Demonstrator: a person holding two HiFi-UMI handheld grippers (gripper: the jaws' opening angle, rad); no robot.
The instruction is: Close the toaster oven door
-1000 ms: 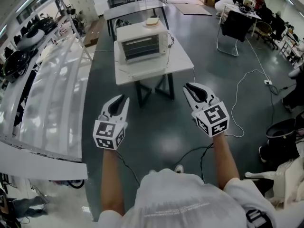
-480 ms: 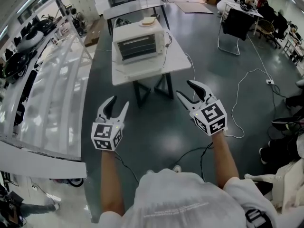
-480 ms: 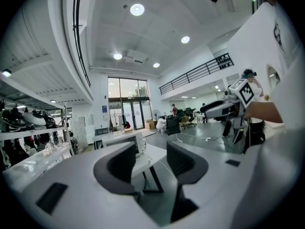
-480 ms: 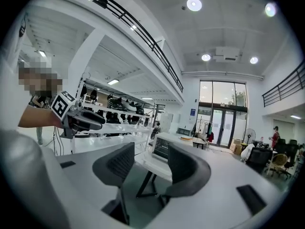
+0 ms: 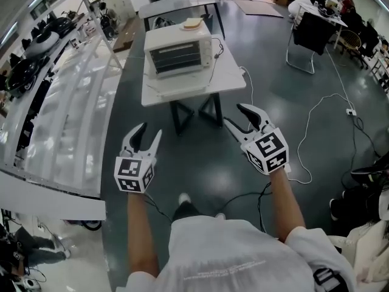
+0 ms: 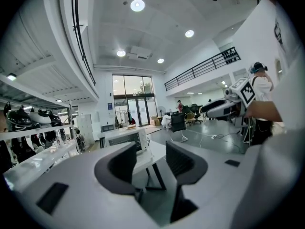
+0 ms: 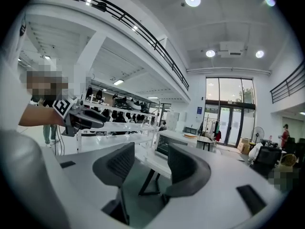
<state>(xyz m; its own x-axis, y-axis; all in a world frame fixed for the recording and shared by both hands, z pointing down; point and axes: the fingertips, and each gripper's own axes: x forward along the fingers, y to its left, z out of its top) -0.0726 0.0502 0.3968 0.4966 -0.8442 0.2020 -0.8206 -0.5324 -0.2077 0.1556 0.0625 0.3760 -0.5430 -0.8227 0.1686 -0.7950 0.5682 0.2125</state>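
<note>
- Held forward at mid-frame over the grey floor (image 5: 200,163), the left tongs (image 5: 151,131) and right tongs (image 5: 234,114) both stand wide open, with nothing between them.
- A second ago both pairs were closed; they have since spread apart.
- The toaster oven (image 5: 178,52) sits on the white worktop (image 5: 200,81) at upper centre, well apart from both tongs, with only floor between.
- A white cable (image 5: 302,135) trails across the floor at right.

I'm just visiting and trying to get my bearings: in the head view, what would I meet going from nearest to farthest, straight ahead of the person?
White shirt → left hand-held gripper, right hand-held gripper → white table → toaster oven → second table.
</note>
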